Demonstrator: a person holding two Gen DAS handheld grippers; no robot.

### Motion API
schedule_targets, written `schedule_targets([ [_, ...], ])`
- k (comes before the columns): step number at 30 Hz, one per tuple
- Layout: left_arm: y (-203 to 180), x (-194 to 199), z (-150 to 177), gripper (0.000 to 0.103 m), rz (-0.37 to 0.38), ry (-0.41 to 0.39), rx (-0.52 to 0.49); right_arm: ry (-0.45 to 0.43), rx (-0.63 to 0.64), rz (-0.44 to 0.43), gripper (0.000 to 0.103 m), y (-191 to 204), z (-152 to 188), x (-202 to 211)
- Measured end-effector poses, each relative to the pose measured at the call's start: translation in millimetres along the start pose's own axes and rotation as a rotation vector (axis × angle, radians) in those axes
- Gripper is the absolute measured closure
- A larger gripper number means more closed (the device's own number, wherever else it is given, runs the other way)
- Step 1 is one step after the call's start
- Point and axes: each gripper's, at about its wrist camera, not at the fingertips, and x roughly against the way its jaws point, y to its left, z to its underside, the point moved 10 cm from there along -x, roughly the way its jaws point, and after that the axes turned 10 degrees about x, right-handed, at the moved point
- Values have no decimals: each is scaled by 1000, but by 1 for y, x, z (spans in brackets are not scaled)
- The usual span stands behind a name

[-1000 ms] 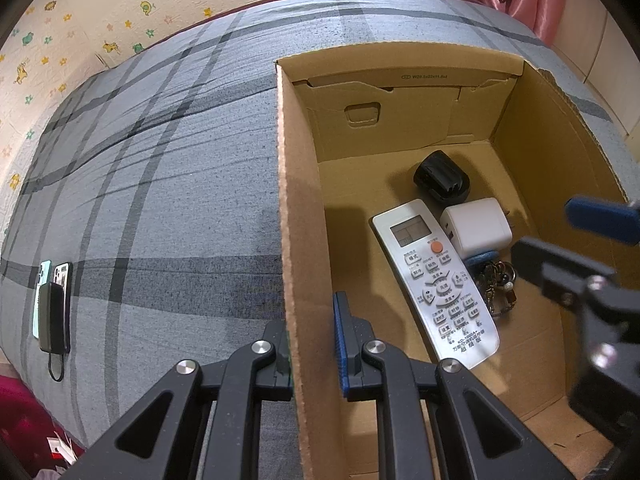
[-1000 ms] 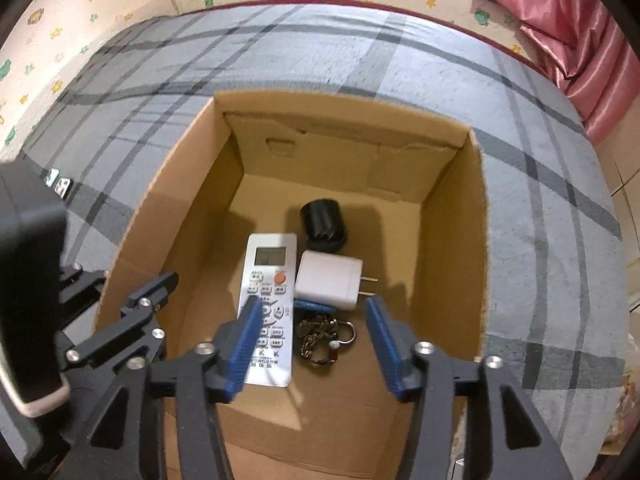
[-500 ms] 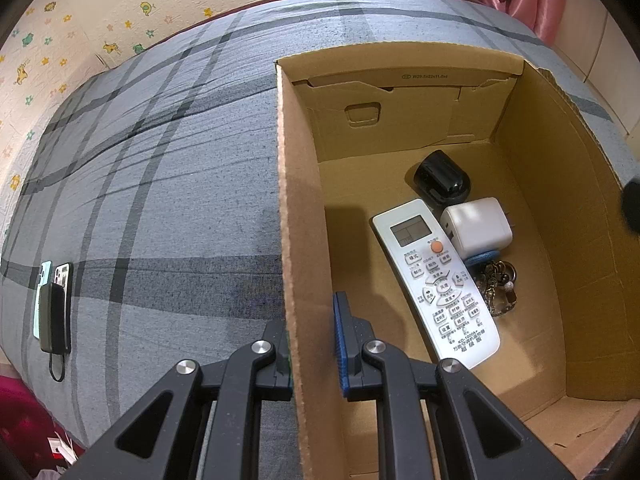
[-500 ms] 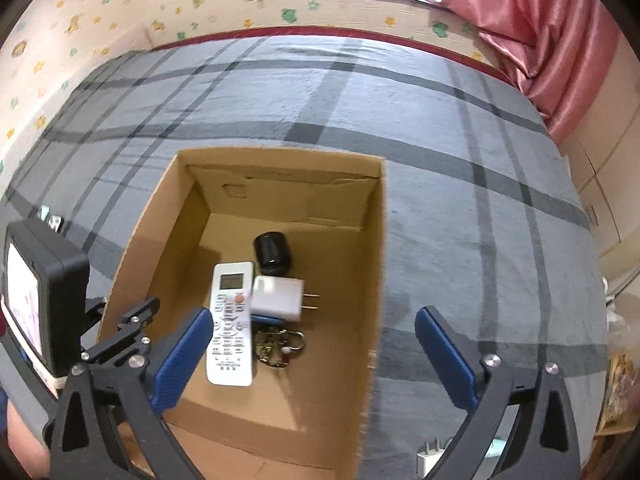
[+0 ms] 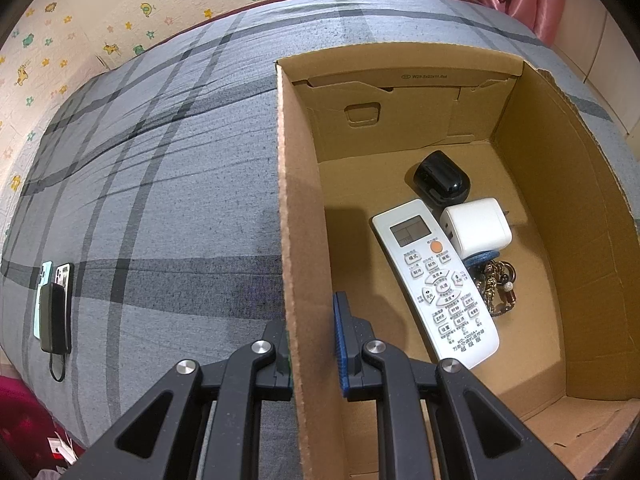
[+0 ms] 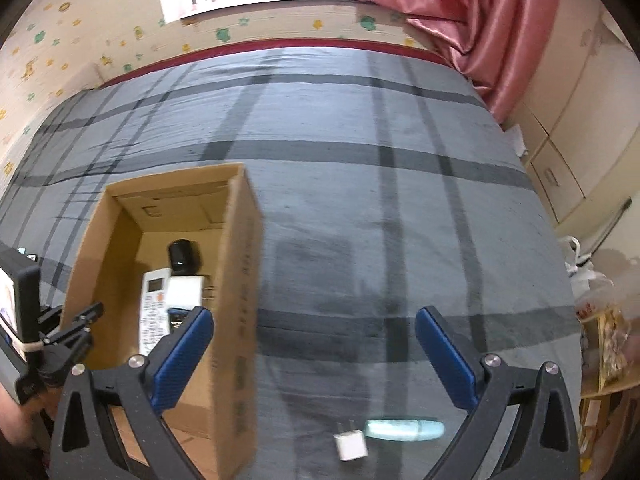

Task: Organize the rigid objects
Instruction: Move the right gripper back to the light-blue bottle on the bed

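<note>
An open cardboard box (image 5: 298,216) (image 6: 240,280) sits on a grey plaid bed. Inside lie a white remote (image 5: 436,284) (image 6: 154,312), a white charger (image 5: 476,226) (image 6: 184,290), a black rounded case (image 5: 442,176) (image 6: 182,256) and a key bunch (image 5: 496,284). My left gripper (image 5: 312,344) is shut on the box's left wall near its front corner. My right gripper (image 6: 314,350) hangs open and empty over the bedspread to the right of the box. Below it lie a small white plug adapter (image 6: 351,445) and a pale teal tube (image 6: 404,429).
Phones and a black power bank (image 5: 54,312) rest at the bed's left edge. A pink curtain (image 6: 460,20) and cabinets stand at the right. A wall with stickers runs behind the bed. Bags and clutter sit off the bed's right side (image 6: 592,280).
My right gripper has opened wide and swung up and out of the box to the right, over the bedspread. The adapter and the teal tube have come into view. The left gripper has not moved.
</note>
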Motion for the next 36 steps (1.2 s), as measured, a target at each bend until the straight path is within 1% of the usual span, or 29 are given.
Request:
schedule_targets([
  [8, 0, 0, 0, 88, -7, -1, -5, 37, -46, 36, 0, -39, 37, -5],
  [15, -1, 1, 0, 88, -8, -3, -5, 93, -74, 47, 0, -58, 79, -20],
  [20, -1, 1, 1, 88, -9, -6, -7, 141, -82, 38, 0, -62, 108, -33],
  [25, -1, 2, 1, 88, -8, -6, -6, 178, -108, 34, 0, -69, 131, -43],
  [32, 0, 1, 1, 88, -10, -7, -8, 244, -129, 20, 0, -73, 157, -63],
  [36, -1, 2, 1, 88, -14, -10, -11, 274, -145, 11, 0, -76, 167, -72],
])
